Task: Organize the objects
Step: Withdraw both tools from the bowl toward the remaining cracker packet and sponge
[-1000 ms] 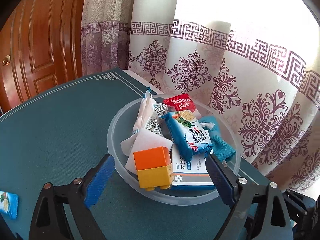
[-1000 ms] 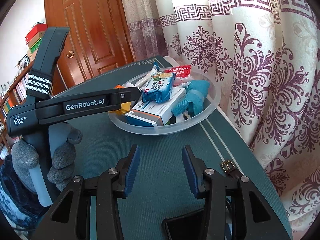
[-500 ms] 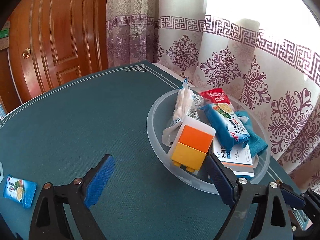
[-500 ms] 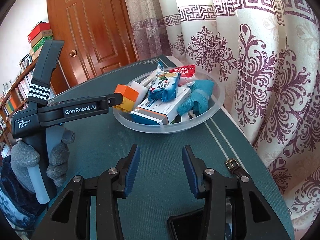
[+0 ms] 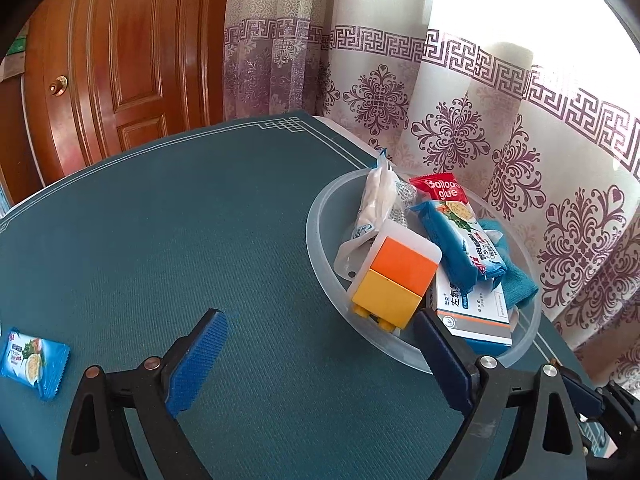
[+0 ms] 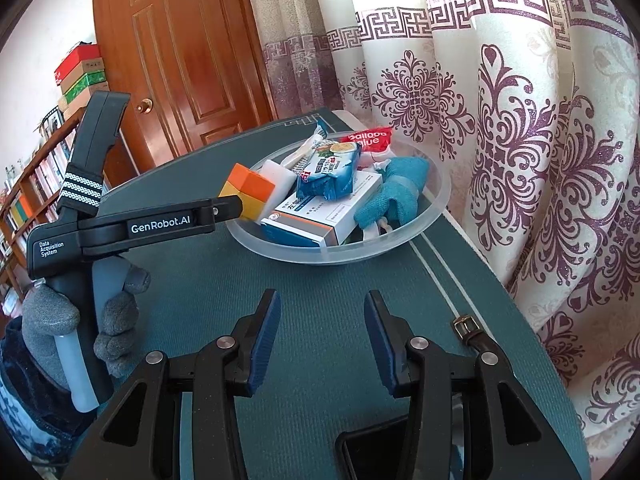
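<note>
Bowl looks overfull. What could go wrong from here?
1. The orange-yellow block leans at the near rim of the bowl; a bump from the open left gripper may tip it out.
2. The blue snack pack near the table edge might get missed.

My left gripper (image 5: pixel 320 354) pulls back from the bowl (image 5: pixel 320 240) and swings leftward, so the bowl now sits off to the right rather than between the open fingers. The orange and yellow block (image 5: pixel 394 282) now leans tilted against the bowl's near rim instead of standing upright. A blue snack packet (image 5: pixel 30 362) on the table comes fully into view at the left edge.
</note>
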Available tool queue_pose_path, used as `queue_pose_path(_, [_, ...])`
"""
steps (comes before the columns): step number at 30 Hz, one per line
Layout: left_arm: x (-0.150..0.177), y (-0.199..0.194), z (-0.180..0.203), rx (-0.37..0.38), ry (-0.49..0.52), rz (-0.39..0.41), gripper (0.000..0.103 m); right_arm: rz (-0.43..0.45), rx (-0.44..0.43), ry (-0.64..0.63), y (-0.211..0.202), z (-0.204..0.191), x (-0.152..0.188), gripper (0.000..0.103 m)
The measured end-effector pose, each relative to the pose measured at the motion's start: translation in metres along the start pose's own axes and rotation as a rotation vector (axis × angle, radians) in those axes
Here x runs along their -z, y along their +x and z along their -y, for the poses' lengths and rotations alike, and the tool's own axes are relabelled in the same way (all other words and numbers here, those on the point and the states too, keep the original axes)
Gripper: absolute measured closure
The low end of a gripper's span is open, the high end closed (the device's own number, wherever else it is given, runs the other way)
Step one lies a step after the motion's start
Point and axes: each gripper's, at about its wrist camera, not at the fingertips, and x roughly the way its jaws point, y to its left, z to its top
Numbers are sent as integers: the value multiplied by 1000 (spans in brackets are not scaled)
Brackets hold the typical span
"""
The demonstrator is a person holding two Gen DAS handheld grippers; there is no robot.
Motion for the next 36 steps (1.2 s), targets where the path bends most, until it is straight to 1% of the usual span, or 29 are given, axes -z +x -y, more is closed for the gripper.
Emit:
queue_pose_path(4, [-5,0,-9,-15,-35,8,6,-1,-2,-2,0,-2,1,58])
queue_pose_path(8, [-14,5,-15,-20,-77,16,3,-6,-5,-5,1,-4,3,58])
queue_pose_path(12, [-19,11,-9,-44,-44,18,2,-9,-6,-7,0,-7,4,58])
queue_pose_path(17, [-17,12,-7,-29,-34,18,1,-9,-5,-6,0,-7,5,58])
queue_pose_path(25, [-10,10,-9,-19,-32,-23,1,-2,-7,-7,-4,-11,6,58])
queue_pose_path(32, [-1,1,-7,-25,-16,-26,1,6,-11,-9,-9,-15,4,58])
queue_pose_path(36, [2,-8,-10,-47,-13,-14,1,7,-18,-12,-12,-18,4,58])
